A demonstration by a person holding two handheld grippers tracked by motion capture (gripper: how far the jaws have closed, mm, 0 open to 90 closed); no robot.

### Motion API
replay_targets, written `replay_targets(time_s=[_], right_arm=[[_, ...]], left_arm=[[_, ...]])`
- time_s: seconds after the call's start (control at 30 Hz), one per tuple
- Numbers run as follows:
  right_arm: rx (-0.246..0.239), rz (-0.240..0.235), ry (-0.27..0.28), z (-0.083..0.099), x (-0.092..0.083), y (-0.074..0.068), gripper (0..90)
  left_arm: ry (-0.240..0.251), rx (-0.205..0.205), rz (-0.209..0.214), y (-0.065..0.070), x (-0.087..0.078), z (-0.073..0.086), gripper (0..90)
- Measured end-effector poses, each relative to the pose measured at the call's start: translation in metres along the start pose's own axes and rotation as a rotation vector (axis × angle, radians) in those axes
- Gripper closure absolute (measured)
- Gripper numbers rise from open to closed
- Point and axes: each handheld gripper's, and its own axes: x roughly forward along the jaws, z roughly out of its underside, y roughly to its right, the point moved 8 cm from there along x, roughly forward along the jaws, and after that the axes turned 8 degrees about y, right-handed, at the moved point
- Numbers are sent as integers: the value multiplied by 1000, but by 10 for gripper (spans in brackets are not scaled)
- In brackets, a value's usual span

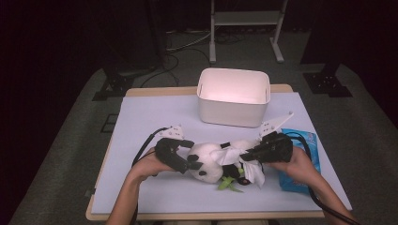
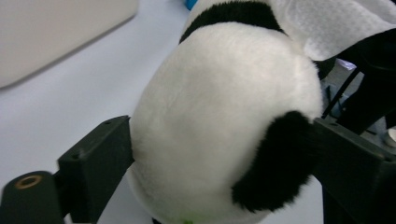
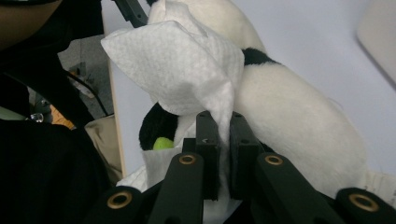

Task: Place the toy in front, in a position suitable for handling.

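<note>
left claw (image 1: 191,163) comes in low from the near left, its hand (image 1: 146,165) wrapped round the body and the forearm rising from the bottom edge of the high view. its jaws stand wide on either side of the toy panda's (image 1: 210,161) round head; in the left gripper view both black jaws sit just at the plush, one by the white cheek and one by the black ear, and whether they press on it cannot be told. right claw (image 1: 245,154) reaches in from the near right, level and pointing left, held by the other hand (image 1: 296,165). its jaws are clenched on a white paper wipe (image 3: 187,70), which fans out above the fingertips and drapes over the panda's back.

counted: one panda, one wipe, one white bin (image 1: 233,96), one blue pack (image 1: 300,161), two claws. a small green leaf piece (image 1: 227,183) lies at the panda's near side.

the panda lies on its side in the near middle of the bench (image 1: 141,117), between the two claws. the bin stands beyond it, well apart, near the far edge. the blue pack lies under the right hand, near the right edge. open bench stretches to the left and between panda and bin.
</note>
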Motion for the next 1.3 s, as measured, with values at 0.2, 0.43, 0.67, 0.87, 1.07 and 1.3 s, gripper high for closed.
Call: replay_targets(time_s=[0.2,0.43,0.67,0.87,1.07,1.3], right_arm=[[-2,-6,1,7,-1,-6,844],[-2,-25,-19,9,1,-11,842],[-5,-46,-1,-3,-5,-11,834],[-32,10,37,-23,-10,-1,837],[-32,63,44,-33,-14,11,834],[-8,70,24,-26,-10,17,836]], left_arm=[[-18,-29,30,3,5,1,22],[-4,108,15,9,9,-1,200],[22,203,-35,8,11,-4,337],[53,328,-43,11,12,-14,354],[95,400,-102,9,4,-25,363],[82,354,-82,3,6,-20,340]])
